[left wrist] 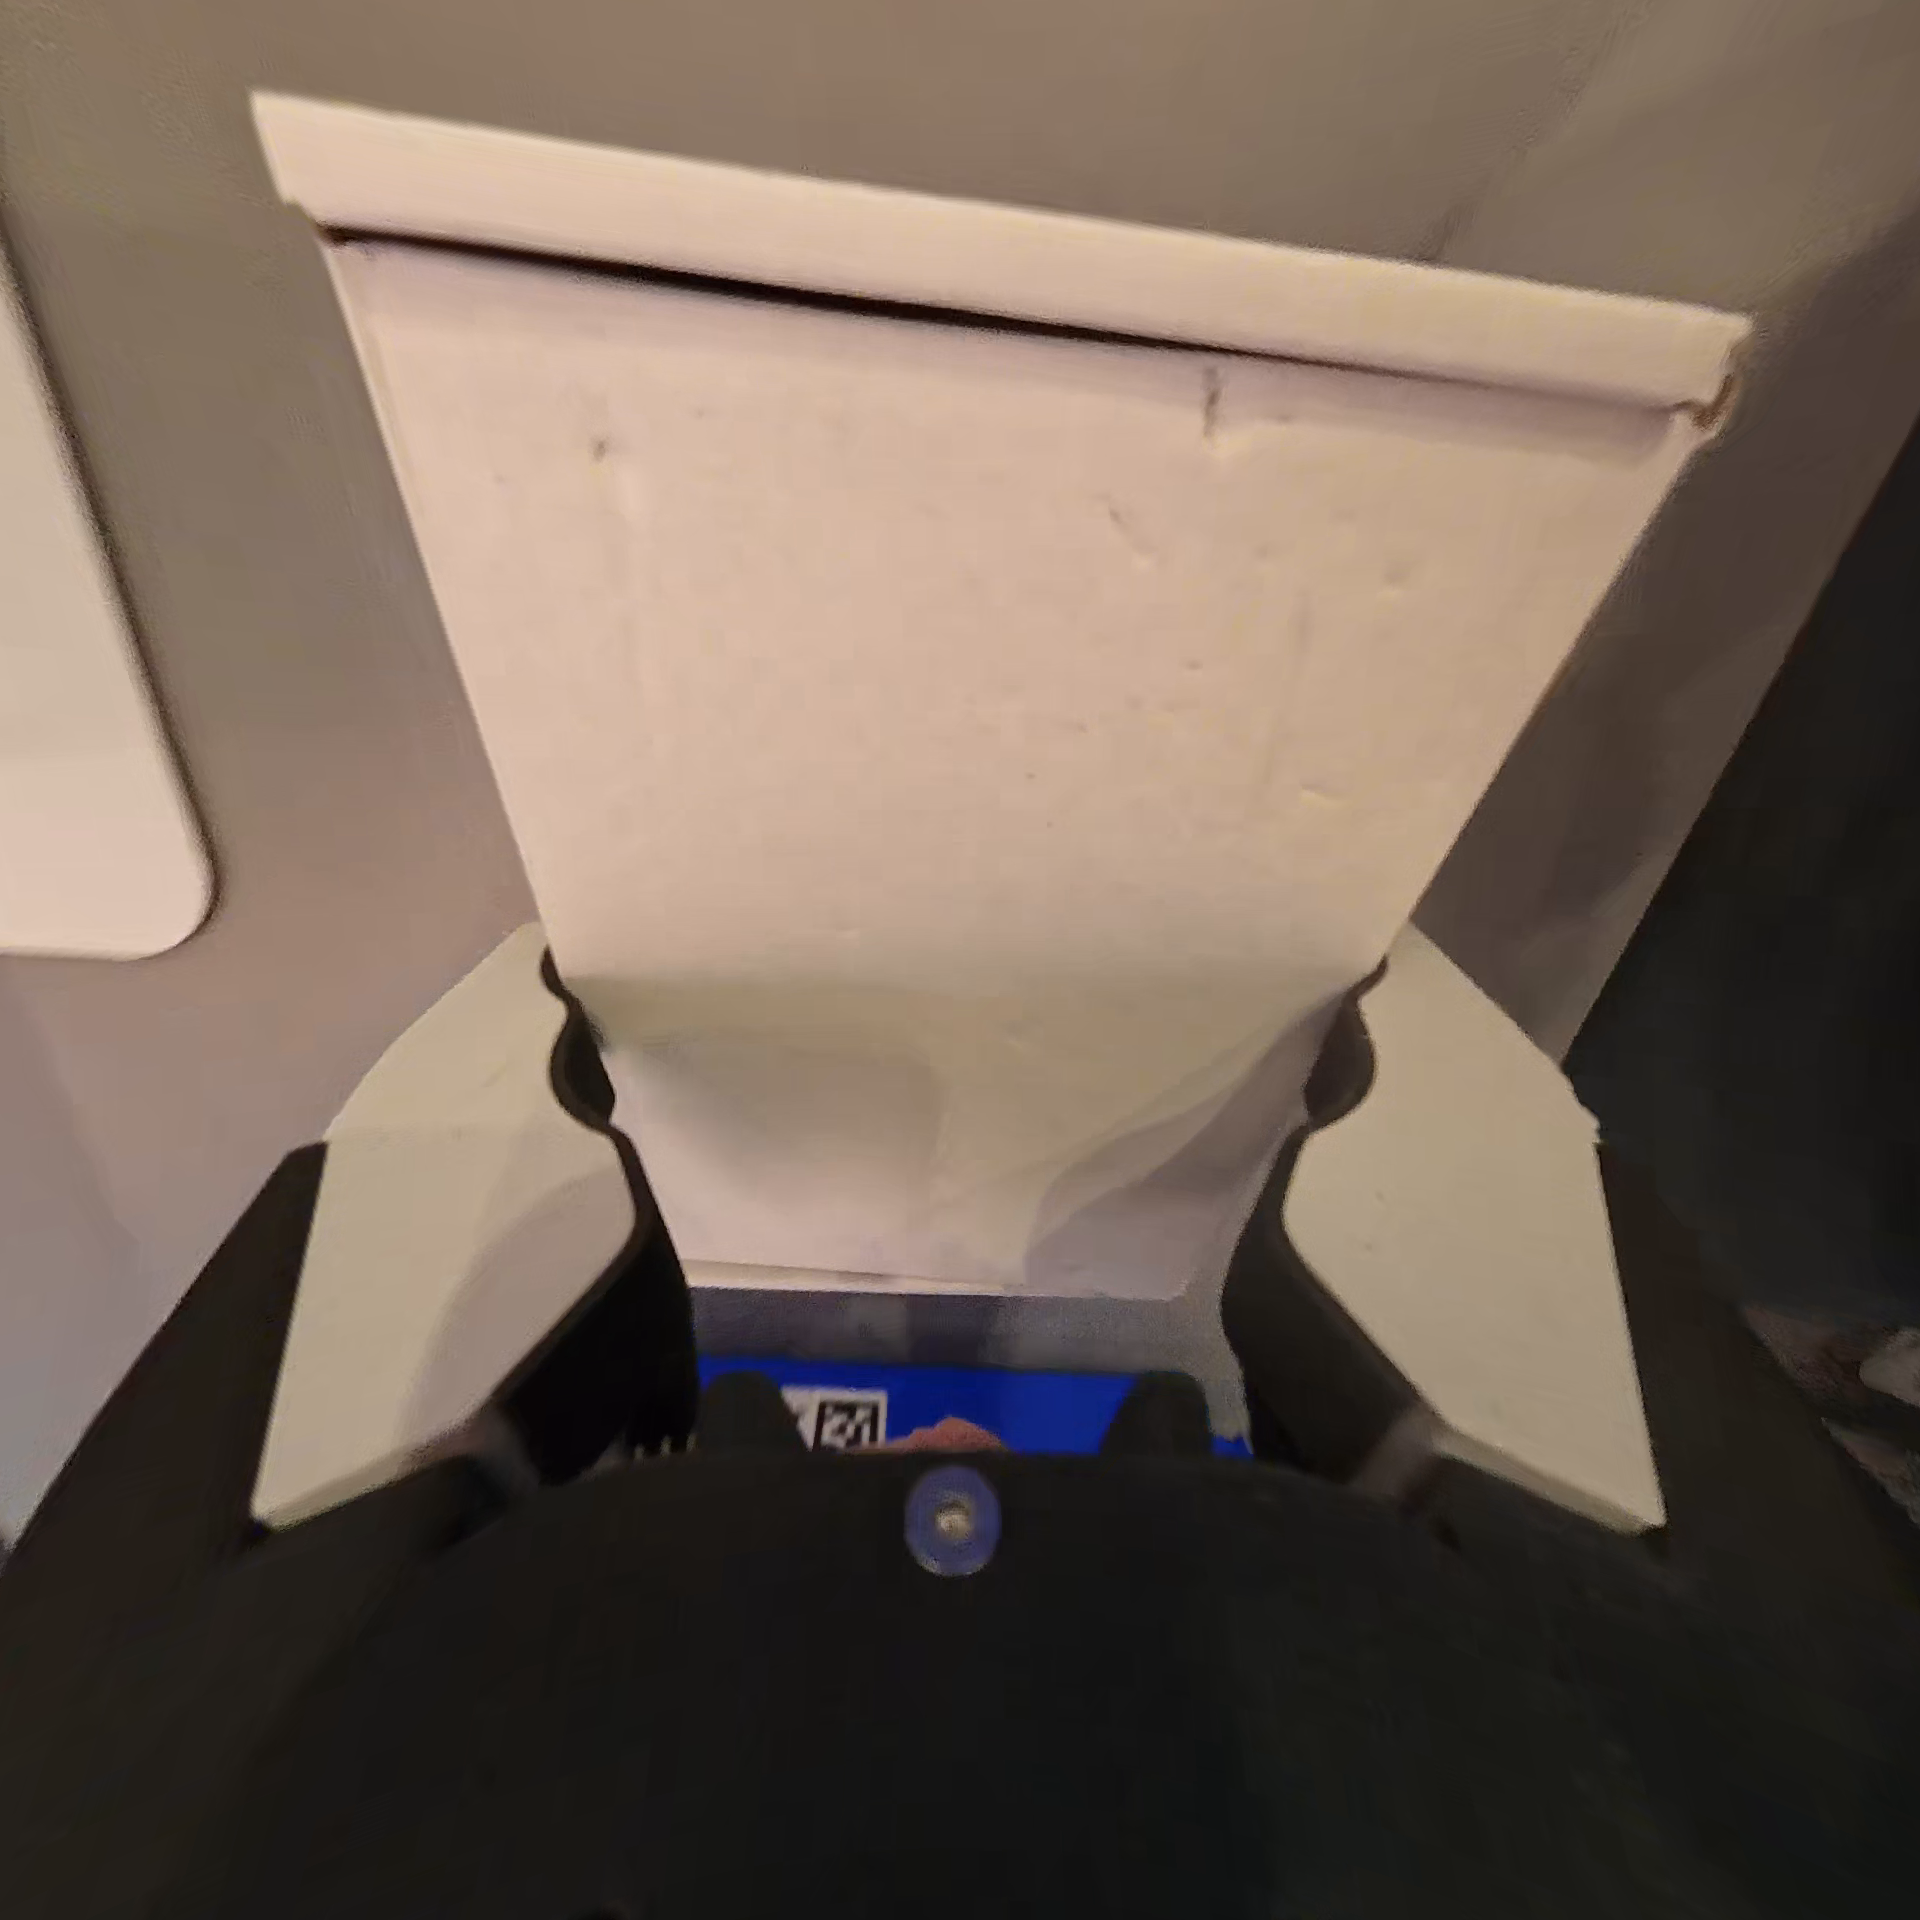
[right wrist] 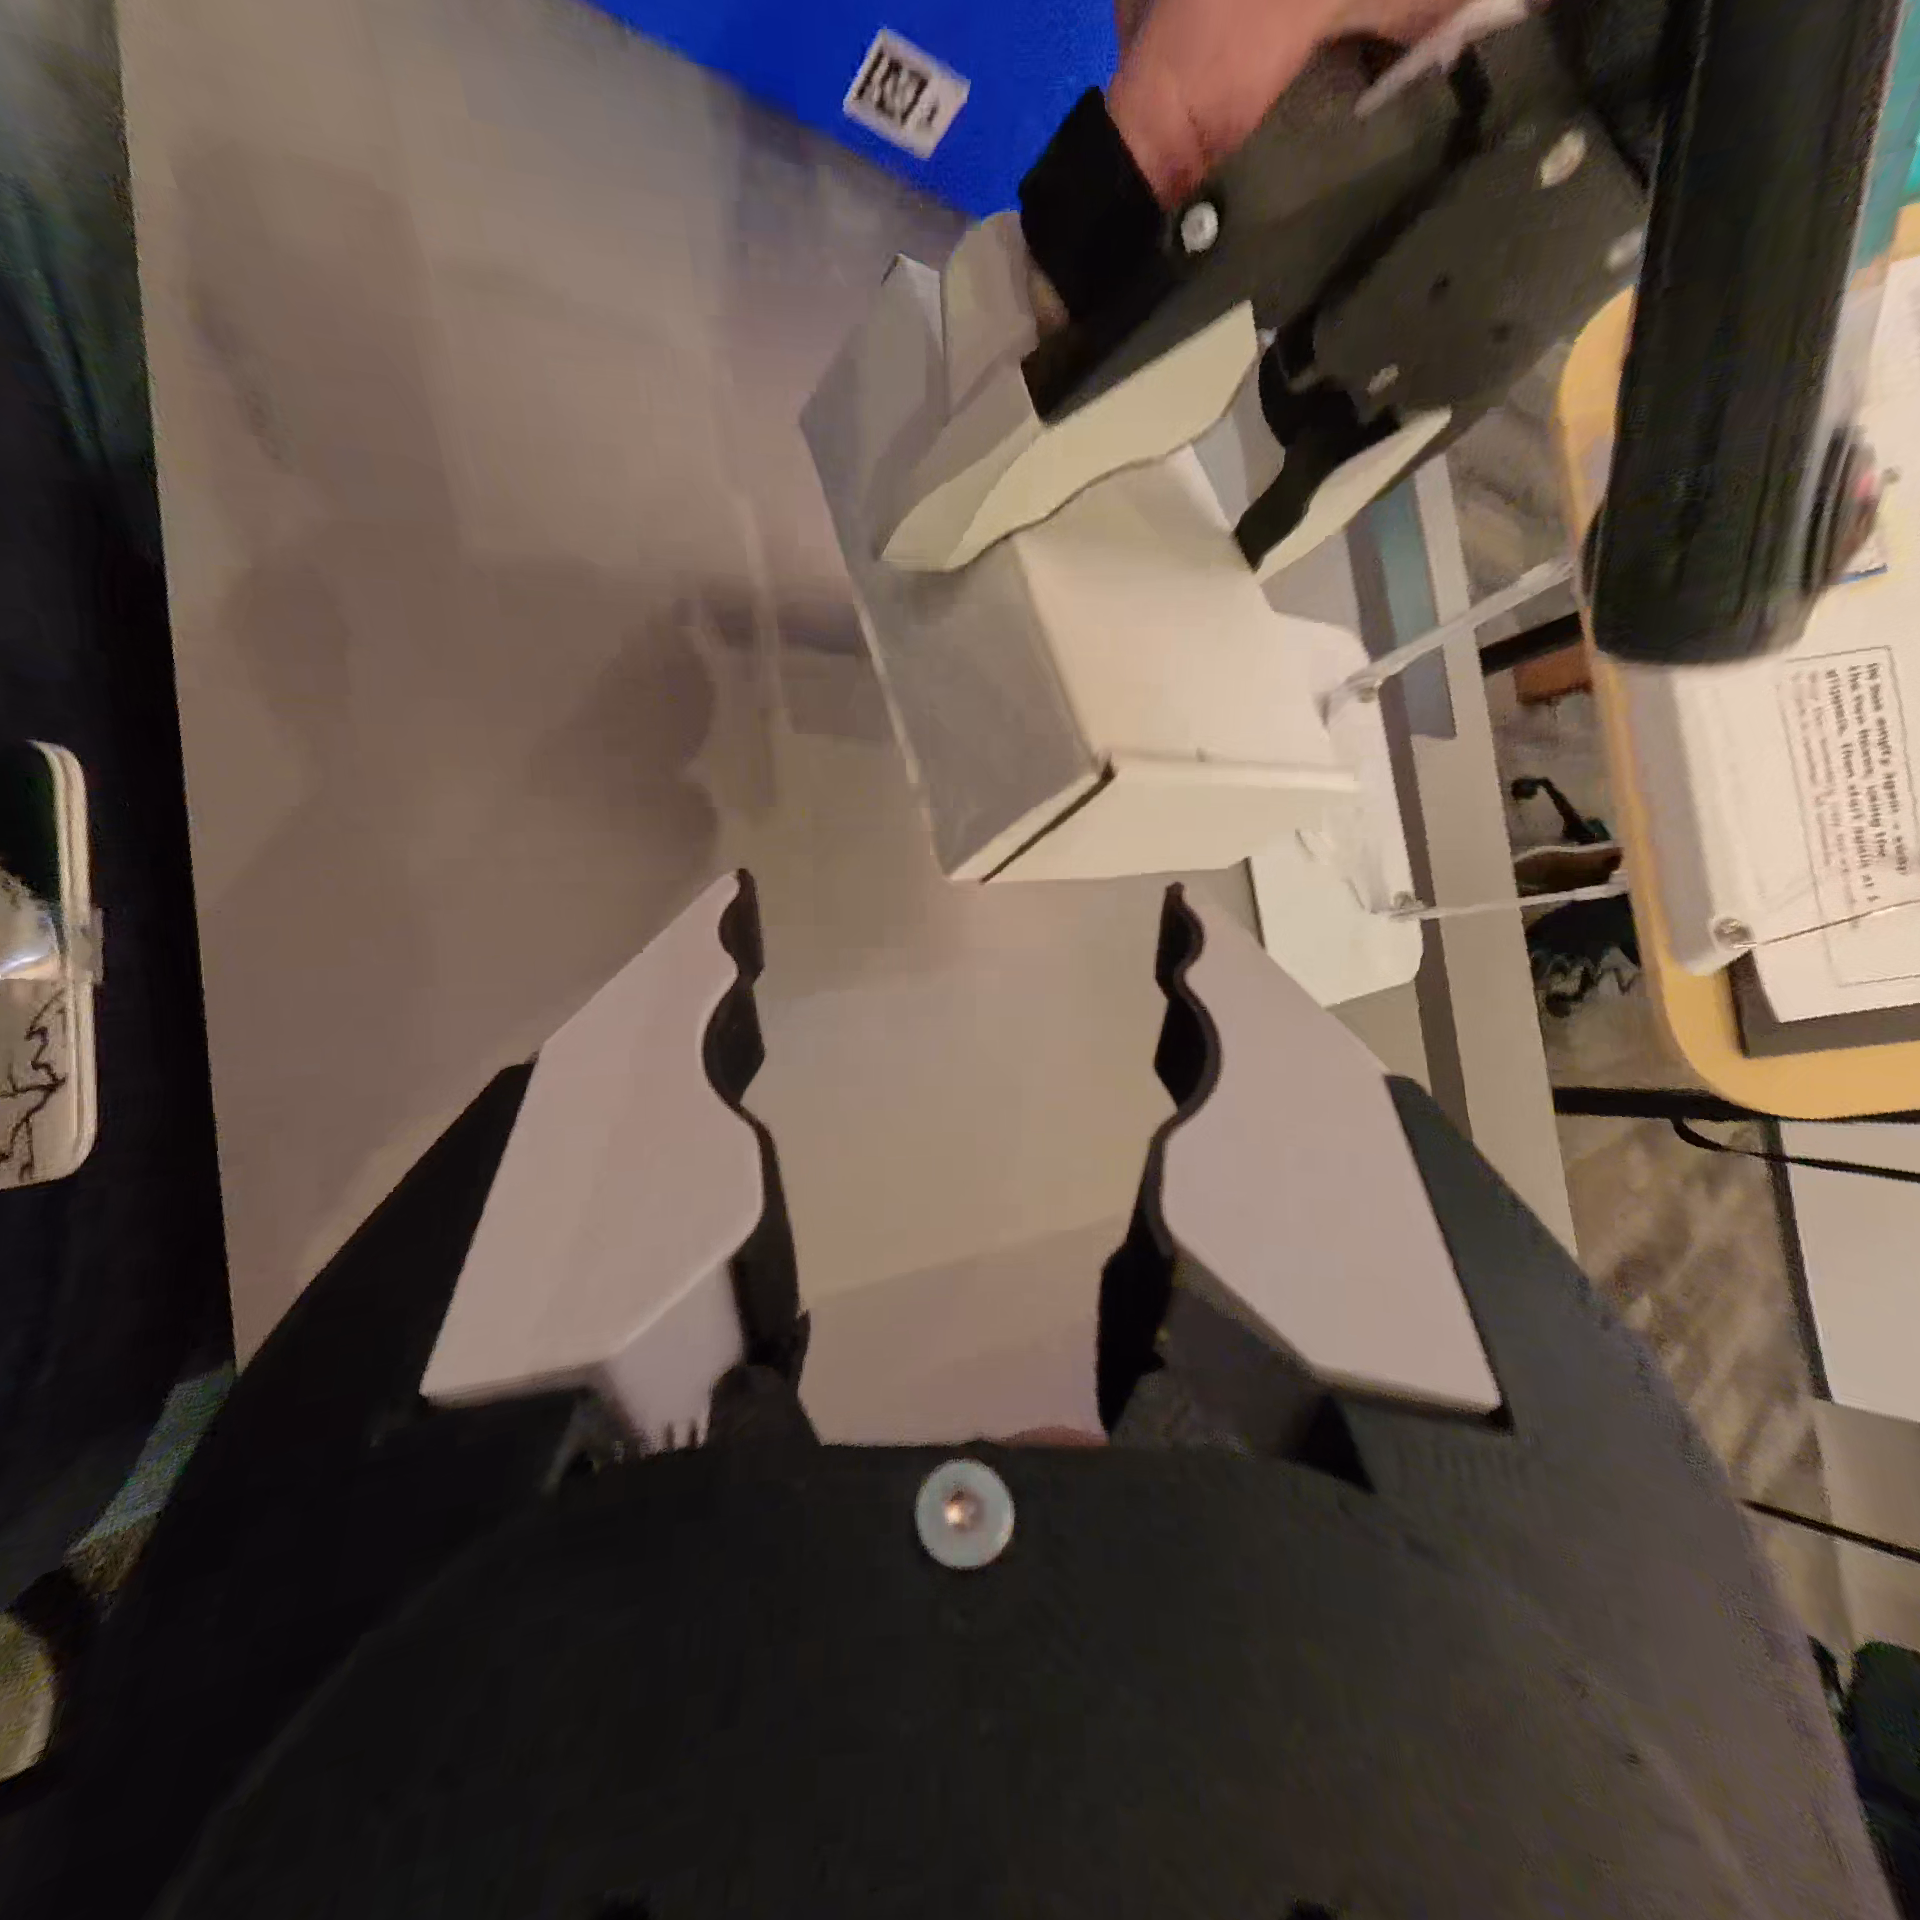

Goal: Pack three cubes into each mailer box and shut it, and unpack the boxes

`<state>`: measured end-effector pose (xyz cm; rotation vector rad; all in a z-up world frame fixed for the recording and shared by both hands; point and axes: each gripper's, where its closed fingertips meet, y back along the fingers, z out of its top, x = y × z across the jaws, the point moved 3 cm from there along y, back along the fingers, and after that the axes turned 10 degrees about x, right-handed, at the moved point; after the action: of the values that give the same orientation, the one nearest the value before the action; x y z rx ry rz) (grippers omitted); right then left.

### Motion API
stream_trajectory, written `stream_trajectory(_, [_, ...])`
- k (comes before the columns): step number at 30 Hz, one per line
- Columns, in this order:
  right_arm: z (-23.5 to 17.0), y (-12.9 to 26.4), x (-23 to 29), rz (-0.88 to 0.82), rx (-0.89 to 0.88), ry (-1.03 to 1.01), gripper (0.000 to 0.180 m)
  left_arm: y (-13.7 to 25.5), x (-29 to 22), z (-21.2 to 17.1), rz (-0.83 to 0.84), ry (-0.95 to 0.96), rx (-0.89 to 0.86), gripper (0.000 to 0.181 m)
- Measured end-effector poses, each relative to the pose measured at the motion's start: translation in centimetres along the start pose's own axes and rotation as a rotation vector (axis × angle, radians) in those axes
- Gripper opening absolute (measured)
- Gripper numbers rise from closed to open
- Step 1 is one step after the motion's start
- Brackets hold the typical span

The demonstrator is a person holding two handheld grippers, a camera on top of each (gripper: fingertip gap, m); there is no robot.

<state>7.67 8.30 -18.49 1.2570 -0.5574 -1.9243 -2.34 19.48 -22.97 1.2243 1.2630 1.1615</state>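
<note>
Left gripper (left wrist: 961, 1029) clamps a closed white mailer box (left wrist: 935, 644) across its width, held above the grey table (right wrist: 468, 520). Right gripper (right wrist: 958, 935) spread, empty, just short of the box.

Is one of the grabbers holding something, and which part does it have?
Yes. The left gripper holds the white mailer box, pinching it by its two sides at one end. The right gripper is open and holds nothing.
</note>
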Motion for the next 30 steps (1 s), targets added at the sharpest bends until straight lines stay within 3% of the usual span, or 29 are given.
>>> stream_trajectory(2, [-0.5, -1.0, 1.0, -0.007, 0.038, 0.016, 0.087, -2.3, -0.1, 1.2, -0.024, 0.004, 0.032, 0.132])
stream_trajectory(8, [-2.0, -3.9, 3.5, 0.031, 0.152, 0.083, 0.092, -6.3, -0.9, 3.1, 0.01, 0.004, 0.086, 0.131])
stream_trajectory(16, [-3.6, -6.1, 4.0, 0.058, 0.253, 0.109, 0.094, -4.9, -1.7, 2.5, 0.006, 0.045, -0.027, 0.132])
stream_trajectory(20, [-3.6, -6.4, 4.4, 0.058, 0.258, 0.127, 0.093, -4.1, -2.4, -0.6, 0.003, 0.088, -0.039, 0.146])
stream_trajectory(23, [-3.4, -6.9, 4.7, 0.061, 0.263, 0.153, 0.093, -5.2, -2.5, -2.3, 0.031, 0.113, -0.034, 0.146])
stream_trajectory(25, [-3.2, -7.3, 4.9, 0.059, 0.269, 0.172, 0.094, -6.2, -2.0, -2.8, 0.106, 0.111, -0.014, 0.145])
stream_trajectory(27, [-3.1, -7.4, 4.9, 0.046, 0.272, 0.191, 0.094, -6.4, -1.4, -2.8, 0.171, 0.117, -0.035, 0.133])
stream_trajectory(30, [-3.0, -7.7, 4.7, 0.013, 0.279, 0.215, 0.097, -6.3, -1.3, -2.5, 0.166, 0.125, -0.071, 0.132])
